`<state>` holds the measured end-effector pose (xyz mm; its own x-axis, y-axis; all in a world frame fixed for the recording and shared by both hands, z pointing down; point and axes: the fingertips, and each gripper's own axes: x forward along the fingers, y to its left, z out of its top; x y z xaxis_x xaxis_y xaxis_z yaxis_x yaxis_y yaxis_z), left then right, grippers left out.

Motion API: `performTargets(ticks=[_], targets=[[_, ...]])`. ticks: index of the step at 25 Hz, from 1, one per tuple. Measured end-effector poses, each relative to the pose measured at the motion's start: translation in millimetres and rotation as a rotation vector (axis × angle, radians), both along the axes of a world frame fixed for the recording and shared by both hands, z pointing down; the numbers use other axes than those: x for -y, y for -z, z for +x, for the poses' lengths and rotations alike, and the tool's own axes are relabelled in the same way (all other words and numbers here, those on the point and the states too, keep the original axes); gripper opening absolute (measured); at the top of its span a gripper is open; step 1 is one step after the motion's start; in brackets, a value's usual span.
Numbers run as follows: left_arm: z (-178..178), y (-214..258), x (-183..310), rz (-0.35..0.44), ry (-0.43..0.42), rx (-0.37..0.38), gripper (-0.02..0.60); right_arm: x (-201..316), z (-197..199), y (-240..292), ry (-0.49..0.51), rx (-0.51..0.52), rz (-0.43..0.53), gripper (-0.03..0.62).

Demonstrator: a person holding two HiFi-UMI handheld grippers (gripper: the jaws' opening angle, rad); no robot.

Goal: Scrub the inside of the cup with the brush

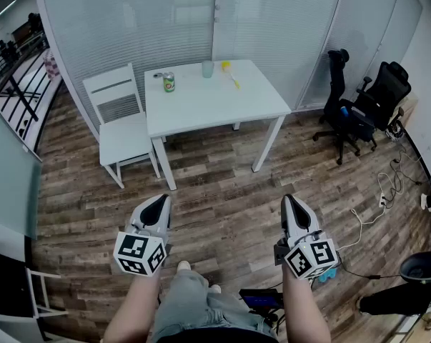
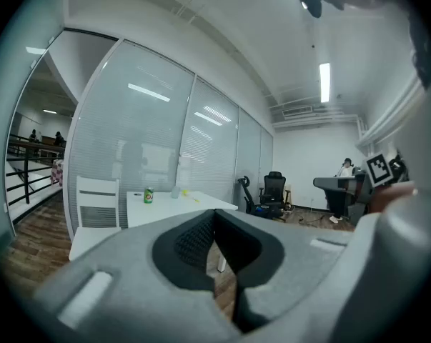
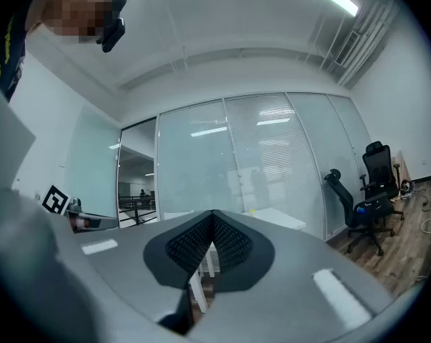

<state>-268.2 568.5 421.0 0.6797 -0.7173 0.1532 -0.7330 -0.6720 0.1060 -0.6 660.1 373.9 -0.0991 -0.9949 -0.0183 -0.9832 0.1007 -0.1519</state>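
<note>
My left gripper [image 1: 159, 201] has its jaws pressed fully together and holds nothing; in the left gripper view the two dark ribbed pads [image 2: 194, 238] meet along a single seam. My right gripper [image 1: 289, 200] is the same, closed tight with its pads [image 3: 233, 243] touching and nothing caught between them. Both hang side by side over the wooden floor [image 1: 222, 184], apart from each other and pointing forward at about the same level. The cup [image 1: 208, 68] is well ahead of both sets of fingertips, standing upright near the far edge of the white table [image 1: 215, 109], roughly on a line that runs between the two grippers. Neither gripper is anywhere near it. The brush [image 1: 230, 73] lies flat on the table just to the right of the cup, its yellow head at the far end and the handle angled toward the right gripper's side. A green can [image 1: 169, 82] stands to the cup's left, ahead of the left gripper. A white chair [image 1: 122, 131] sits beside the table's left end, and two black office chairs [image 1: 365, 106] stand well off ahead and to the right of the right gripper.
</note>
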Motion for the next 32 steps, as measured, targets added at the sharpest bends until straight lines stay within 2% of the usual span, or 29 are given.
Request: performTargets(ticks=[14,18,25,32], targets=[[16.8,9.9,7.6,0.014,0.003,-0.015,0.002,5.0,12.4,5.7,0.005,0.0,0.015,0.005],[26.6,10.1,19.7,0.027,-0.007,-0.006,0.002,14.2,19.2,6.1,0.001,0.039,0.03,0.005],[44.4,17.0,71.4,0.066,-0.036,0.015,0.002,58.8,27.4,11.1,-0.013,0.036,0.042,0.005],[71.7,24.7,162.4,0.076,-0.081,0.006,0.002,142.7,43.2,17.5,-0.04,0.024,0.052,0.006]])
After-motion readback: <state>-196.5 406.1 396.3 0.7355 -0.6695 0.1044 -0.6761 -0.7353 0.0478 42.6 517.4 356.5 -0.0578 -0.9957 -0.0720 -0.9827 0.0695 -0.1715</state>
